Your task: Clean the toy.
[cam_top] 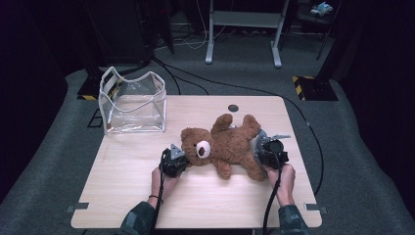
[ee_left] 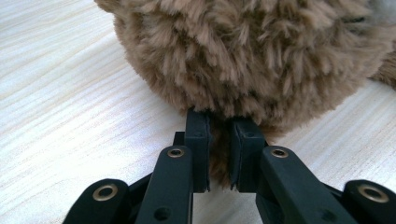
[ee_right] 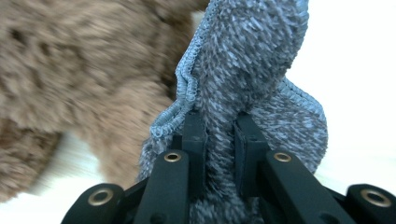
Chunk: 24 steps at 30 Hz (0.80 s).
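Note:
A brown teddy bear (cam_top: pixel 227 144) lies on its back in the middle of the wooden table (cam_top: pixel 127 196), head toward the left. My left gripper (cam_top: pixel 182 157) sits at the bear's head, and in the left gripper view its jaws are shut on a tuft of the bear's fur (ee_left: pixel 219 154). My right gripper (cam_top: pixel 259 147) is at the bear's right side, by its leg. In the right gripper view it is shut on a fold of grey-blue terry cloth (ee_right: pixel 243 70), which bunches up between the jaws, with the bear (ee_right: pixel 70 70) blurred behind.
A clear plastic bag (cam_top: pixel 133 103) with white trim stands open at the table's far left corner. A round dark grommet (cam_top: pixel 233 107) sits near the far edge. Cables trail on the floor beyond the table.

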Each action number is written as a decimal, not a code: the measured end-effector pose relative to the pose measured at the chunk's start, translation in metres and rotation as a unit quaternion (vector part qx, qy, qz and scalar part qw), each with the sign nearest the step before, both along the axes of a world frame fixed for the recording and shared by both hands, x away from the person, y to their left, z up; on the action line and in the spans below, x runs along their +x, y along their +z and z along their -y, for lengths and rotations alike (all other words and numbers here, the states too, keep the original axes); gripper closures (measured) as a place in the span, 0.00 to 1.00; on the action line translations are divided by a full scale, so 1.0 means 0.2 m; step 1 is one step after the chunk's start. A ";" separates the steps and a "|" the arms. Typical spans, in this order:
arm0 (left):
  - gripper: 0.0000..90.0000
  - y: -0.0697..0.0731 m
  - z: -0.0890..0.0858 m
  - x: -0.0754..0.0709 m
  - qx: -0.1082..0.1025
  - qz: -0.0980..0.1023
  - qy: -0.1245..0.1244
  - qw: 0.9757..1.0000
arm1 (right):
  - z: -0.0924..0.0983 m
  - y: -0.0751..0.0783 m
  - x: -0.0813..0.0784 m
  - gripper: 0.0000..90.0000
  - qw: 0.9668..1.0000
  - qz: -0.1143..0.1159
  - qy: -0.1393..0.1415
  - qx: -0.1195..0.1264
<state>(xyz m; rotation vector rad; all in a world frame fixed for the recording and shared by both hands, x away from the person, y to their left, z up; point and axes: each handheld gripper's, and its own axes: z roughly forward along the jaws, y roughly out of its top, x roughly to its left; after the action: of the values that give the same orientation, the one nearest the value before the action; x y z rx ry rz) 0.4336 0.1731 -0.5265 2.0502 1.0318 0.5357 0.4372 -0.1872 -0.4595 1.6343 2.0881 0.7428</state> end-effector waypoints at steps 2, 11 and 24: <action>0.88 0.00 0.00 0.00 -0.002 -0.002 0.002 1.000 | 0.03 0.03 -0.02 0.86 1.000 0.005 -0.001 0.015; 0.88 0.00 0.00 0.00 -0.002 0.001 0.004 1.000 | -0.10 0.22 -0.10 0.86 0.991 0.057 0.067 0.097; 0.88 0.00 0.00 0.00 -0.003 0.000 0.003 1.000 | -0.23 -0.05 -0.11 0.86 0.993 0.013 0.097 0.072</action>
<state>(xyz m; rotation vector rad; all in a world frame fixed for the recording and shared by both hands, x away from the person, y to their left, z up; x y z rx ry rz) 0.4334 0.1726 -0.5269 2.0427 1.0390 0.5364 0.4160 -0.1402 -0.4687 1.4975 2.2418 0.9944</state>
